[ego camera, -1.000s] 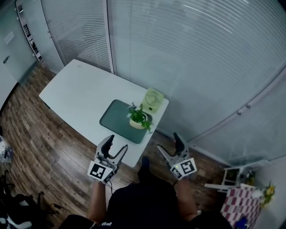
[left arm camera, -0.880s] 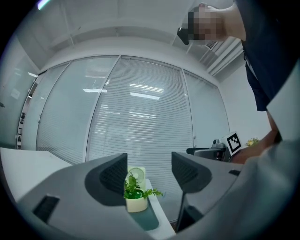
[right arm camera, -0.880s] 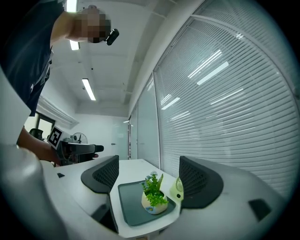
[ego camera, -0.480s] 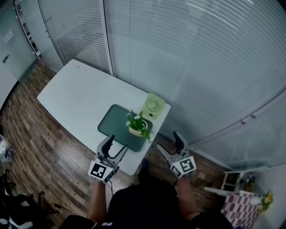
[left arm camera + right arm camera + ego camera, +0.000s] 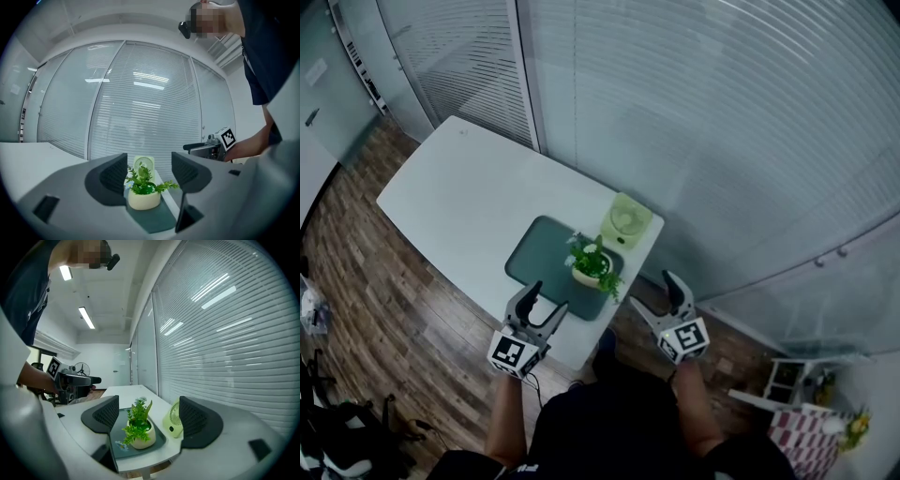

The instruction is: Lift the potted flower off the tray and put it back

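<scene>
The left claw and right claw hang with jaws apart, empty, just off the white table. Ahead, between them, the flower stands on the green tray, with a fan beyond. The floor is wood, and a blinds-covered glass wall stands behind.

You stand at the end of a white surface on a dark wood-plank floor. Glass walls with horizontal blinds run along its far side; strip lights glow overhead.
</scene>
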